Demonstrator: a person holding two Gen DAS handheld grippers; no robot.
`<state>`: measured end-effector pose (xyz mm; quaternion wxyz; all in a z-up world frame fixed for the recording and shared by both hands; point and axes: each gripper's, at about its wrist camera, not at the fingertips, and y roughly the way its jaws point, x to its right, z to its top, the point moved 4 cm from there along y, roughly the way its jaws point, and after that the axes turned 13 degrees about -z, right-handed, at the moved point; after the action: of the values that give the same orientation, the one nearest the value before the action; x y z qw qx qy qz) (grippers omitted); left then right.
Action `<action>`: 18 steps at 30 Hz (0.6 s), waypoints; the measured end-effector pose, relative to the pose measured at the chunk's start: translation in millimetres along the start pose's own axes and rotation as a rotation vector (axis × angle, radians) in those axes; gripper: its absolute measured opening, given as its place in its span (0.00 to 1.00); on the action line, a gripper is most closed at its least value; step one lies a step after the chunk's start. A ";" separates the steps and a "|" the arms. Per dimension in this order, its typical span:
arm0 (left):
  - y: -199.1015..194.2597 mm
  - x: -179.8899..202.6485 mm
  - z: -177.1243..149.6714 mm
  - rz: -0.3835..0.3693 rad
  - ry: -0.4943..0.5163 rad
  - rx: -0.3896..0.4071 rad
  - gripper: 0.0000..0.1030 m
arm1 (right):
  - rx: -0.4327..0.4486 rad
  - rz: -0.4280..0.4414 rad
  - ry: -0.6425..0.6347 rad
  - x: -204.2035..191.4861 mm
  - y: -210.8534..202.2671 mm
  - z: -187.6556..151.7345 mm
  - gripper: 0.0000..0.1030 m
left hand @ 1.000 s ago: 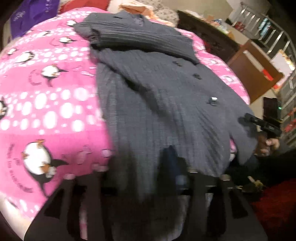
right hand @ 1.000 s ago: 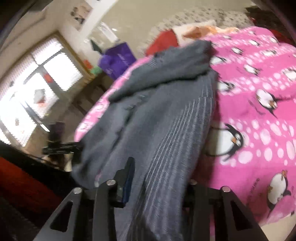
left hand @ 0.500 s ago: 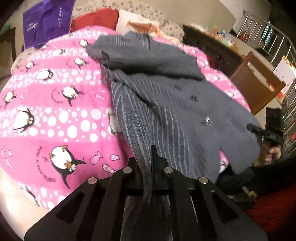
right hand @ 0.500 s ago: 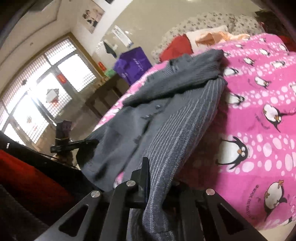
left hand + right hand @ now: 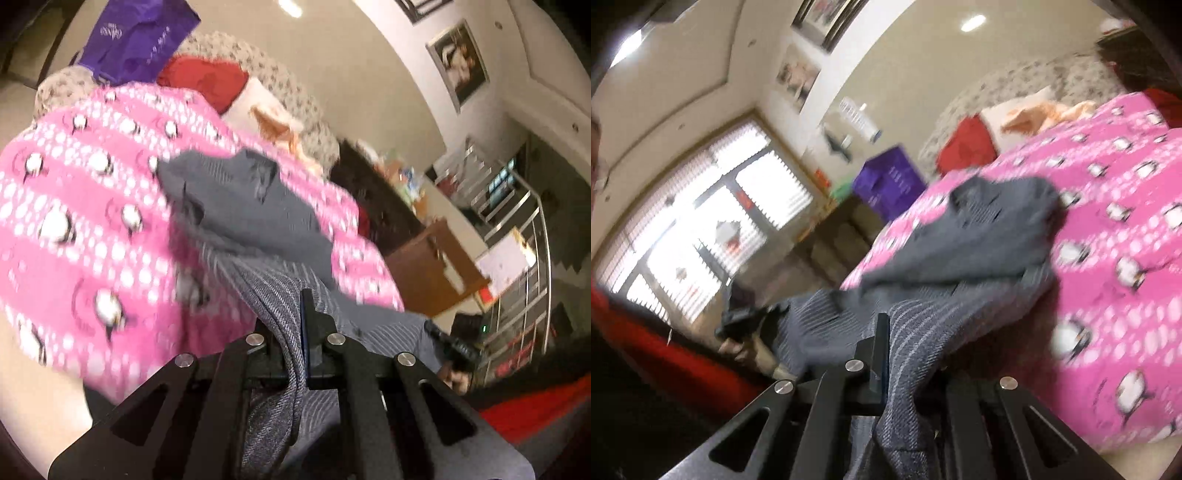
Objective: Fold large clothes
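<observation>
A large grey striped jacket [image 5: 243, 218] lies on a pink penguin-print bed cover [image 5: 74, 229]. Its lower hem is lifted off the bed. My left gripper [image 5: 291, 332] is shut on one hem corner, and the cloth drapes down over its fingers. My right gripper [image 5: 897, 354] is shut on the other hem corner of the jacket [image 5: 982, 240]. Each gripper shows in the other's view: the right gripper in the left wrist view [image 5: 454, 347], the left gripper in the right wrist view [image 5: 742, 321]. The jacket's upper part rests on the bed cover [image 5: 1108, 229].
A red cushion [image 5: 207, 79], a white pillow and a purple bag [image 5: 136, 40] lie at the head of the bed. A dark dresser [image 5: 373, 206], a brown chair [image 5: 428, 266] and a metal rack [image 5: 517, 229] stand right of it. A bright window [image 5: 701, 229] is on the other side.
Both grippers have risen and tilted up, lifting the jacket's hem off the bed. The hem now hangs between them, and more wall and ceiling show.
</observation>
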<state>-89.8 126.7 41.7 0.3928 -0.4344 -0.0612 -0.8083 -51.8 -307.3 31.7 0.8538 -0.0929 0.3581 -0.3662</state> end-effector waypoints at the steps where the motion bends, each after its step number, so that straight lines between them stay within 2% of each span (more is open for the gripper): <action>1: 5.4 -1.7 12.5 0.008 0.001 0.021 0.03 | 0.022 -0.018 0.006 5.6 2.7 11.4 0.05; 5: 38.7 -16.4 72.7 0.093 0.036 0.110 0.03 | 0.083 -0.066 0.031 26.9 30.7 64.4 0.05; 8: 76.7 -45.9 120.0 0.158 0.028 0.137 0.03 | 0.091 -0.108 0.061 52.2 75.5 106.4 0.05; 9: 84.5 -55.3 128.5 0.169 0.028 0.136 0.03 | 0.083 -0.124 0.072 63.1 91.2 117.8 0.05; 11: 108.6 -72.0 149.2 0.239 0.055 0.127 0.03 | 0.058 -0.155 0.072 79.5 124.5 136.9 0.05; 16: 160.8 -148.9 180.1 0.375 -0.047 0.082 0.04 | -0.053 -0.258 0.128 128.7 218.5 172.1 0.05; 18: 178.0 -171.4 180.8 0.451 -0.033 0.036 0.04 | -0.101 -0.294 0.143 145.4 250.9 178.8 0.05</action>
<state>204.8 184.2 -18.8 0.5701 -0.4432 0.0168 -0.6916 279.0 -247.2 -23.1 0.7576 -0.1611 0.4184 -0.4744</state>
